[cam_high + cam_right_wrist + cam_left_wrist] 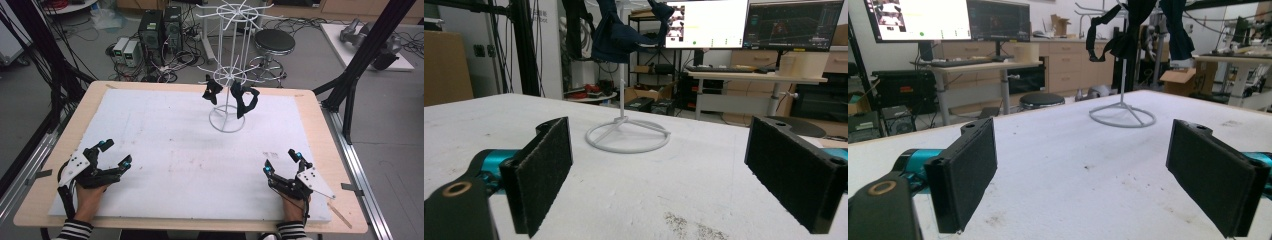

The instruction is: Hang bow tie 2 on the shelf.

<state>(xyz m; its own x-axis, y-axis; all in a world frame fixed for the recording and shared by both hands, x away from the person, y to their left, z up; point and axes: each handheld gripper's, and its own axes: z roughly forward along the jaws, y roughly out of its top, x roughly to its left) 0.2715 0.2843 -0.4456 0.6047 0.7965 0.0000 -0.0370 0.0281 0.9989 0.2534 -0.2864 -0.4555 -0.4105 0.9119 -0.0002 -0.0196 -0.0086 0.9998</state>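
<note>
Table (60,150): pale wood edge under a white, faintly scuffed mat (165,150).
Rack (227,65): thin white wire, spoked tiers on a post with a ring base, stood at the mat's far middle.
Dark cloths (245,102): two limp fabric pieces hung from the lower tier, well away from my tongs.
My left gripper (114,153): flat black felt-like pads, spread wide, empty, near left.
My right gripper (282,161): same pads, wide apart, empty, near right.

Left gripper view: rack (1122,112) top cut off at upper edge; dark garments (1120,35) cropped. Right gripper view: same cloth (616,35) cropped at top. Garment type unclear.
</note>
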